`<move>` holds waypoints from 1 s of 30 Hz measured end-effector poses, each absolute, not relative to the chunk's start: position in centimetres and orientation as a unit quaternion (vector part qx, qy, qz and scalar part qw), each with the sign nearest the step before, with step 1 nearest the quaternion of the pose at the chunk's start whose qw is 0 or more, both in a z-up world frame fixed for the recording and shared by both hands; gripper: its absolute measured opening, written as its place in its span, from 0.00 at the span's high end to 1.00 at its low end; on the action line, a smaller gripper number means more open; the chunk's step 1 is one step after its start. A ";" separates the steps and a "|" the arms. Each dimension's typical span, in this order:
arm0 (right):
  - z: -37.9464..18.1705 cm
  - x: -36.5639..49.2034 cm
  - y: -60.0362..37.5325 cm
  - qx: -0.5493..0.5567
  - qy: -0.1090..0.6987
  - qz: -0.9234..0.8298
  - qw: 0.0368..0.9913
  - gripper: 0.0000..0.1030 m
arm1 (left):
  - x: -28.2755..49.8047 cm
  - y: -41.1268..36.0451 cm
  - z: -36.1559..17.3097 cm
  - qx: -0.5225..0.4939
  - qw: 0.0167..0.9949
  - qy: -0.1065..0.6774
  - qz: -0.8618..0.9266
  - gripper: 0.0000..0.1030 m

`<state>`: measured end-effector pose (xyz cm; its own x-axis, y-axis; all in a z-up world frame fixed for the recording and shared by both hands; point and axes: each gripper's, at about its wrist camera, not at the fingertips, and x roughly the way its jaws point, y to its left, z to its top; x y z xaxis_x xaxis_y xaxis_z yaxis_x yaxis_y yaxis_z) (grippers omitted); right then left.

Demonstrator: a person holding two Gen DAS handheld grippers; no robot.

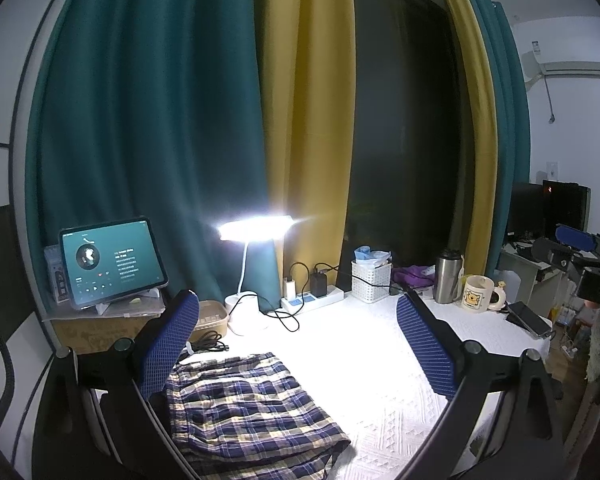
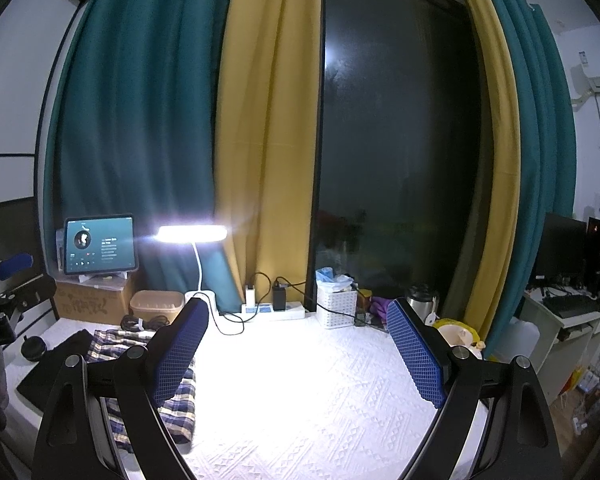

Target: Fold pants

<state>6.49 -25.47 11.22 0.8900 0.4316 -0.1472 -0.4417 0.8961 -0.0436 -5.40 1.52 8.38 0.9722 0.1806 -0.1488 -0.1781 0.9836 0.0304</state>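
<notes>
The pants, plaid in navy and cream, lie already doubled into a compact, rumpled rectangle on the white tabletop. They sit low and to the left of the left gripper, partly under its left finger, and further left again of the right gripper, whose left finger hides part of them.

Both grippers stand wide apart with nothing between the blue pads, and both hover level over the cloth without touching it. By the look of it the task is either between folds or close to done: no edge is lifted, and 1 corner at the near end sags loose.

If another fold is wanted, the next move calls for both grippers to drop and shift left, each pinching 1 end of the same edge, so the layers travel together instead of sliding apart.

Beyond the pants lie a black cable, a lit lamp, a tablet, a power strip, a white basket, a steel flask and a mug.
</notes>
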 end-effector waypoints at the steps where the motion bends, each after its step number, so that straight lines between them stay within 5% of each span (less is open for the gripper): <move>1: 11.2 6.6 -25.5 -0.038 0.067 0.225 0.971 0.11 | -5.4 1.5 8.4 0.008 0.993 0.075 0.090 0.04; 30: 11.3 7.1 -25.6 -0.043 0.071 0.230 0.970 0.11 | -5.8 1.6 8.7 -0.004 0.994 0.064 0.090 0.04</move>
